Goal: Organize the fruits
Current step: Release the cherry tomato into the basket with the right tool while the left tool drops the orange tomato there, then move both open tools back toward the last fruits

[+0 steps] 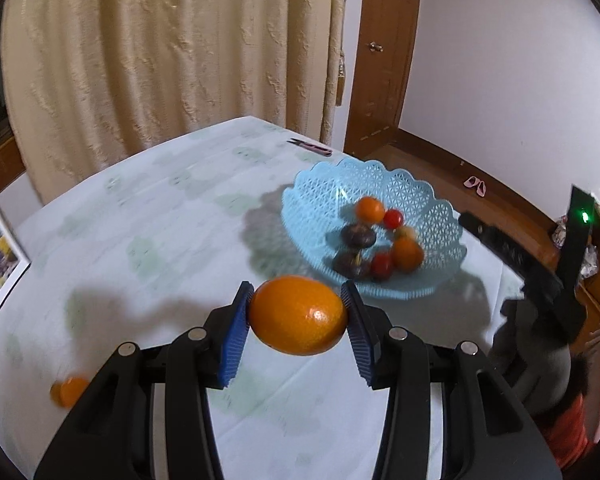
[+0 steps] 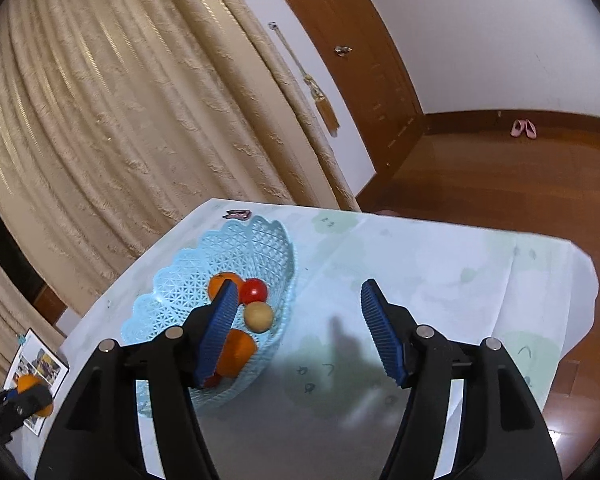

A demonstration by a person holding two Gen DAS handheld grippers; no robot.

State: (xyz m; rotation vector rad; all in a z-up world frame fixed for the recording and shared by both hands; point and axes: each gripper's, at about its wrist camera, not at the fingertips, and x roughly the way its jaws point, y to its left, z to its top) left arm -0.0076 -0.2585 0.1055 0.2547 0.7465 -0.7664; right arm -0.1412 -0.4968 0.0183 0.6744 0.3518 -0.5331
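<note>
My left gripper point(image 1: 298, 312) is shut on a large orange point(image 1: 298, 314) and holds it above the table, short of the light blue lattice basket point(image 1: 440, 216). The basket holds small oranges, red tomatoes and dark fruits. A small orange point(image 1: 69, 391) lies on the table at the lower left. My right gripper point(image 2: 300, 328) is open and empty, hovering over the table just right of the basket point(image 2: 188, 280). Its left finger point(image 2: 218, 328) overlaps the fruit in the basket. In the right wrist view the left gripper with its orange point(image 2: 30, 394) shows at the far left.
A pale patterned cloth point(image 1: 140, 220) covers the table. A pink clip point(image 1: 312, 147) lies at the far edge by the curtain. A photo sheet point(image 2: 40, 364) sits at the table's left edge. The right gripper body point(image 1: 540, 288) stands right of the basket.
</note>
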